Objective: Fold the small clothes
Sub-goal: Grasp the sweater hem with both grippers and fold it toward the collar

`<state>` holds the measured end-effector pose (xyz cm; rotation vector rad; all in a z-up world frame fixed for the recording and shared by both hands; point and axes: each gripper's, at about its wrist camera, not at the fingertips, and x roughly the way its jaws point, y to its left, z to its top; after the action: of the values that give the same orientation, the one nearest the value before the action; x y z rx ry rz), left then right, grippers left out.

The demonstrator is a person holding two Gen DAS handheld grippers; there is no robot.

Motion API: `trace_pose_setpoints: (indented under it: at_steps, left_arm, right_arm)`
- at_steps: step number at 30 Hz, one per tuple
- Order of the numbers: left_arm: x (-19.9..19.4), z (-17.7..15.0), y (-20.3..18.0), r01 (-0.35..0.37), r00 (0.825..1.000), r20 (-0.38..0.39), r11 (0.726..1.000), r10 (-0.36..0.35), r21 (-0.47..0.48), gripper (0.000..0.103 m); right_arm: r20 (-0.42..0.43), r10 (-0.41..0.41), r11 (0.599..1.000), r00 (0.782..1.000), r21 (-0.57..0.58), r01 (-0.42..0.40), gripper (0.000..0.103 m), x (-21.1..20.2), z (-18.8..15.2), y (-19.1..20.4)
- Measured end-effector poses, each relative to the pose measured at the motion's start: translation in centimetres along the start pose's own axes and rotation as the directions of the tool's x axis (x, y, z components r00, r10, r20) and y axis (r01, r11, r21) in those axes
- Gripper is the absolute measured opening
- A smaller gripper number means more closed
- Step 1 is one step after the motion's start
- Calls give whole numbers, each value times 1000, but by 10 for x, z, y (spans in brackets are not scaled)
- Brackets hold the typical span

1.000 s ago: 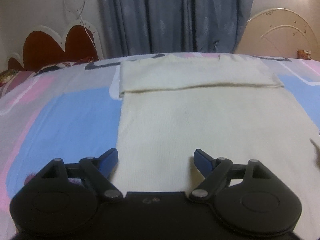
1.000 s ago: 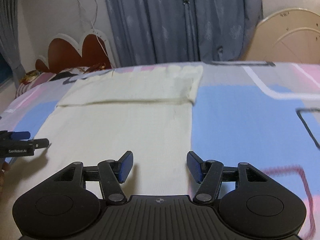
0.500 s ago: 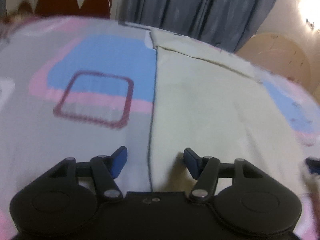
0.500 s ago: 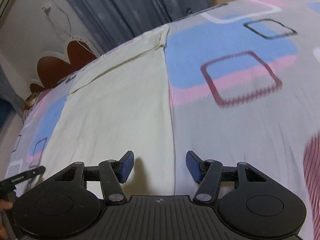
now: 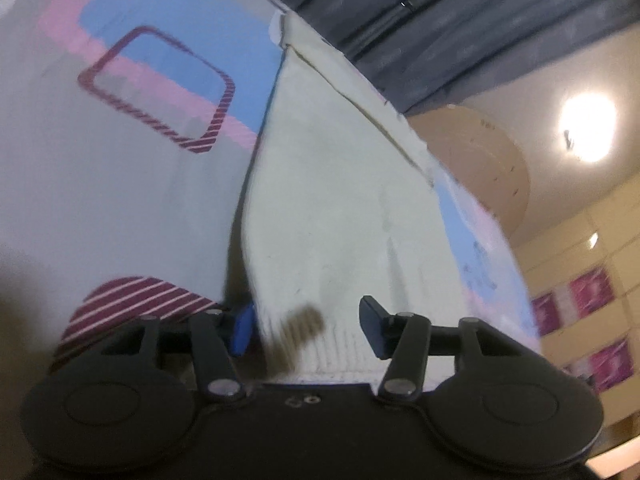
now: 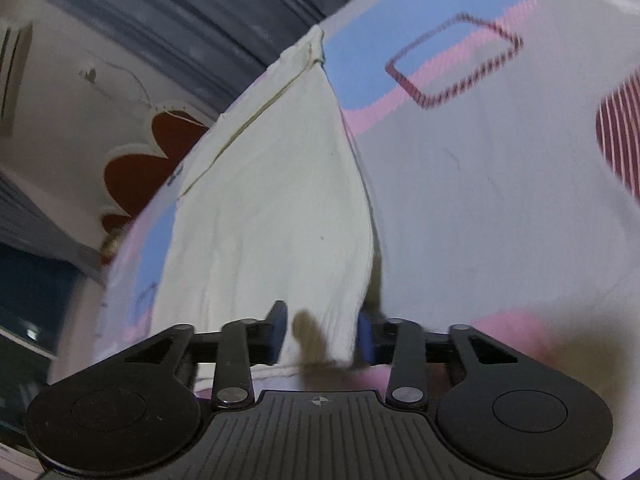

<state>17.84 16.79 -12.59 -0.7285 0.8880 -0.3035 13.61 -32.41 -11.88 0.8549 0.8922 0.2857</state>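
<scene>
Both jaws were closing on the cream knit garment (image 5: 336,208) spread on the patterned bedsheet (image 5: 120,200): left gripper (image 5: 308,326) and right gripper (image 6: 320,330) each straddled a near hem corner, pads not yet pressing. Soft, light and limp, it probably handled best pinched at those corners.

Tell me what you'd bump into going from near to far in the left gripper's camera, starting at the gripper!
Left gripper, its jaws closing around the hem → cream garment → its folded-over far end → grey-blue curtains.
</scene>
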Motion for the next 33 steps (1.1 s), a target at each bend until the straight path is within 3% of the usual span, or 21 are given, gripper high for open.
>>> trace_pose_setpoints:
  at_steps: [4, 6, 7, 8, 11, 14, 16, 18, 20, 25, 28, 33]
  left_arm:
    - [17, 6, 4, 41, 999, -12, 998, -41, -47, 35]
    - [20, 4, 1, 21, 1000, -9, 999, -21, -28, 29]
    - [18, 3, 0, 3, 1000, -1, 1000, -3, -17, 7]
    - [13, 1, -1, -18, 1000, 15, 1000, 18, -5, 4]
    - [-7, -2, -3, 23, 995, 95, 1000, -25, 13, 3]
    - [-5, -1, 1, -10, 997, 81, 999, 7, 34, 3]
    - [11, -3, 10, -56, 998, 32, 998, 55, 22, 4]
    - [12, -3, 16, -23, 999, 45, 999, 24, -31, 4]
    - [10, -4, 16, -24, 998, 50, 999, 26, -28, 4]
    - [2, 0, 5, -14, 996, 92, 1000, 14, -5, 3]
    - [-5, 15, -8, 20, 992, 127, 1000, -19, -4, 3]
    - [5, 71, -34, 97, 974, 207, 995, -94, 0, 3]
  right_arm:
    - [6, 65, 991, 998, 113, -65, 29, 6, 15, -13]
    - [1, 61, 989, 998, 133, -61, 17, 10, 18, -15]
    - [-12, 40, 992, 999, 120, -38, 5, 12, 19, -14]
    - [-11, 24, 995, 1000, 97, -23, 3, 12, 19, -11]
    - [36, 57, 998, 998, -10, -57, 3, -5, 16, 9]
    - [87, 122, 988, 989, -108, -113, 3, -21, 17, 27]
    - [45, 43, 995, 998, -97, -39, 3, -8, 17, 18]
    - [-29, -53, 997, 998, -55, 52, 3, 13, 13, 3]
    - [-12, -9, 1000, 1000, 1, 9, 3, 11, 13, -1]
    - [50, 48, 998, 998, -29, -47, 3, -3, 16, 13]
    - [97, 96, 994, 991, -66, -90, 3, -11, 27, 31]
    - [146, 135, 985, 980, -130, -116, 3, -4, 70, 71]
